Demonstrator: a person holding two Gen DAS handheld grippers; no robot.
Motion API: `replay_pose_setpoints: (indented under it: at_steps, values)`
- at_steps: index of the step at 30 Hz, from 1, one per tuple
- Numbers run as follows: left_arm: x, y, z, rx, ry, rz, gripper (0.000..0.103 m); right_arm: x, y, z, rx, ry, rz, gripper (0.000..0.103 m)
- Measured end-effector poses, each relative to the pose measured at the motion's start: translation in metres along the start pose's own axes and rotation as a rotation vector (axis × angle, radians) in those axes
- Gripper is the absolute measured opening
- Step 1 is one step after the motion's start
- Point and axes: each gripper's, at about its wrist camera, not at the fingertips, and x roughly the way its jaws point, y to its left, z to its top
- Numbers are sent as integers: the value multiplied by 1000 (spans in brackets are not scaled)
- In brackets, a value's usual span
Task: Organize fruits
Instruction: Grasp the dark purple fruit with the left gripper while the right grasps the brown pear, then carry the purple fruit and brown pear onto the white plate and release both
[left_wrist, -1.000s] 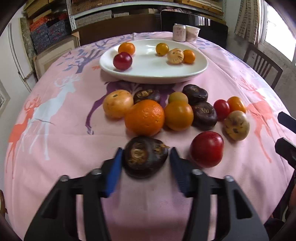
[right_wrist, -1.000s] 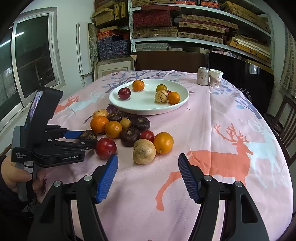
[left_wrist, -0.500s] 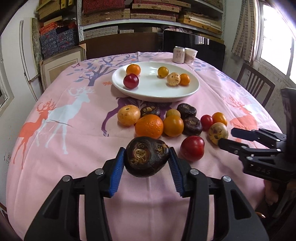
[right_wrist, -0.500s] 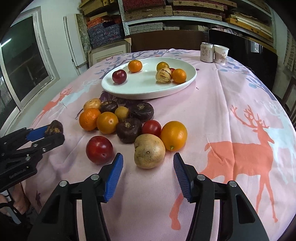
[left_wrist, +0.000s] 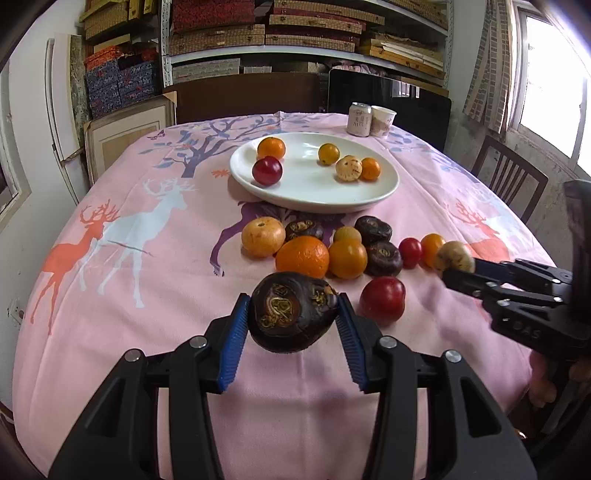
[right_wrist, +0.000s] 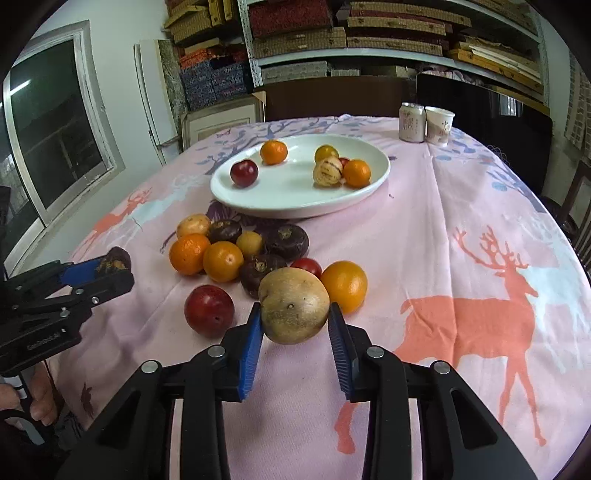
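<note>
My left gripper (left_wrist: 291, 314) is shut on a dark purple-brown fruit (left_wrist: 291, 312) and holds it above the pink cloth, near the table's front. My right gripper (right_wrist: 293, 314) is shut on a tan speckled fruit (right_wrist: 293, 304), lifted just in front of the loose pile. The pile holds oranges (left_wrist: 302, 256), dark fruits (left_wrist: 383, 258), a red plum (left_wrist: 382, 300) and small tomatoes (left_wrist: 410, 252). Behind it a white plate (left_wrist: 314, 192) carries several fruits, among them a red plum (left_wrist: 267, 170) and a mandarin (left_wrist: 271, 147). Each gripper shows in the other's view, the left gripper (right_wrist: 107, 267) and the right gripper (left_wrist: 458, 267).
A drinks can (left_wrist: 359, 119) and a paper cup (left_wrist: 383, 120) stand at the far table edge behind the plate. A wooden chair (left_wrist: 511, 184) is at the right. Shelves of boxes fill the back wall. The pink deer tablecloth (left_wrist: 129, 240) covers the round table.
My left gripper lifted the dark fruit off the cloth and raised it. My right gripper moved forward, closed on the tan fruit and picked it up.
</note>
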Motion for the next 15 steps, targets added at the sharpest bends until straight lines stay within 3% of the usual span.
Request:
replay_pose_setpoints:
  at_steps: [5, 11, 15]
  values:
    - [-3, -11, 24, 9, -52, 30, 46, -36, -11, 36, -21, -117, -30, 35]
    - [9, -29, 63, 37, -75, 32, 46, -38, -24, 69, -11, -150, -33, 35]
    - [20, -38, 81, 49, -91, 47, 46, -21, -28, 76, -10, -125, -31, 35]
